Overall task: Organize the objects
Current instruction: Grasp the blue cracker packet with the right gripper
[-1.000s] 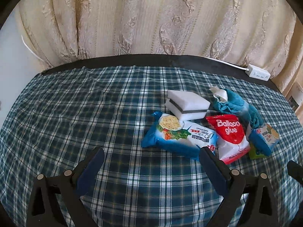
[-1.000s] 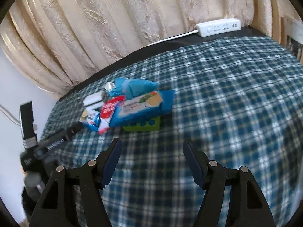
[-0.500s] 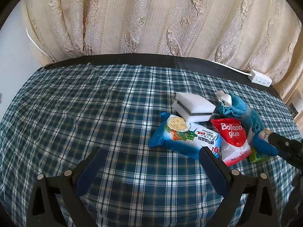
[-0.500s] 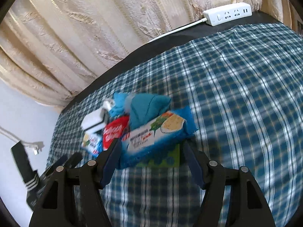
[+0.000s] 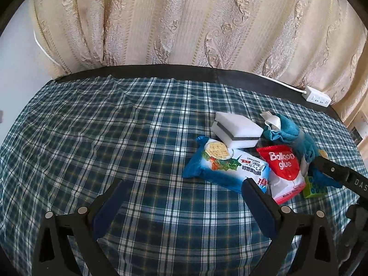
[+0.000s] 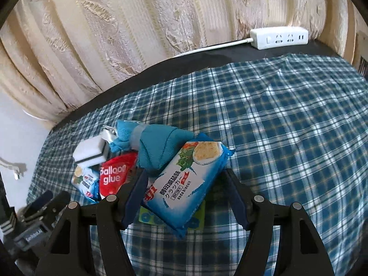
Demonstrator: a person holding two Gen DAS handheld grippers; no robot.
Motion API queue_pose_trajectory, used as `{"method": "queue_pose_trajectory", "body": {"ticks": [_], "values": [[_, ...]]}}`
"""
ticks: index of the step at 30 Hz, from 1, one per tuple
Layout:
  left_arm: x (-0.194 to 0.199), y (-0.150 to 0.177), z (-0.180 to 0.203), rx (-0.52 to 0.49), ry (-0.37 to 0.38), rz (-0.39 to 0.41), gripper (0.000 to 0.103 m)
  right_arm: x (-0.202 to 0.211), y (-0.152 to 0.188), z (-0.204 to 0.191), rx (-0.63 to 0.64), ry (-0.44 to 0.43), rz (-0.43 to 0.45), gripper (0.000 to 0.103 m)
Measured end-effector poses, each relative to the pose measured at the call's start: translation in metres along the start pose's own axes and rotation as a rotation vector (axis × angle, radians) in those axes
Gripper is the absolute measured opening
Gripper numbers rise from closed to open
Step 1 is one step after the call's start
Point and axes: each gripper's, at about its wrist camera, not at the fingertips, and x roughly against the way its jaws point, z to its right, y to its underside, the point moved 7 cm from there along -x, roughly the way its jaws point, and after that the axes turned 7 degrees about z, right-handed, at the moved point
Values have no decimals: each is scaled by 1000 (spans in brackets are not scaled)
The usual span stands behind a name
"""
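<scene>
The right gripper, fingers apart, straddles the biscuit pack, whose long axis runs diagonally between them.

1. A table with a dark top carries a blue, green and white plaid cloth; the cloth shows light creases towards the far edge.
2. A cream curtain with raised gold patterning hangs in folds directly behind the table.
3. A plain pale wall is visible at the left.
4. A white power strip with cable lies on the dark margin.
5. Lighting is daylight-toned and even.
</scene>
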Motion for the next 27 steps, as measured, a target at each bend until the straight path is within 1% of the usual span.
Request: {"method": "queue_pose_trajectory", "body": {"ticks": [2, 5, 8, 11, 14, 17, 20, 23, 27], "values": [[-1, 0, 1, -1, -2, -3, 102, 2, 1, 2, 1, 4, 6, 67], [-1, 1, 2, -5, -3, -5, 102, 5, 3, 9, -24, -5, 12, 61], [-1, 2, 4, -11, -2, -5, 102, 9, 4, 17, -35, 4, 19, 57], [-2, 4, 7, -17, -3, -7, 102, 12, 5, 23, -28, 24, 31, 56], [-2, 5, 9, -23, -3, -10, 102, 14, 5, 33, -25, 70, 48, 56], [-2, 5, 9, -23, -1, -9, 102, 16, 2, 35, 19, 124, 86, 57], [-2, 5, 9, -23, -1, -9, 102, 13, 4, 29, 42, 107, 87, 57], [-2, 5, 9, -26, -1, -9, 102, 10, 4, 26, 61, 126, 95, 57], [-2, 5, 10, -31, -4, -6, 102, 1, 2, 34, 22, 119, 85, 59]]}}
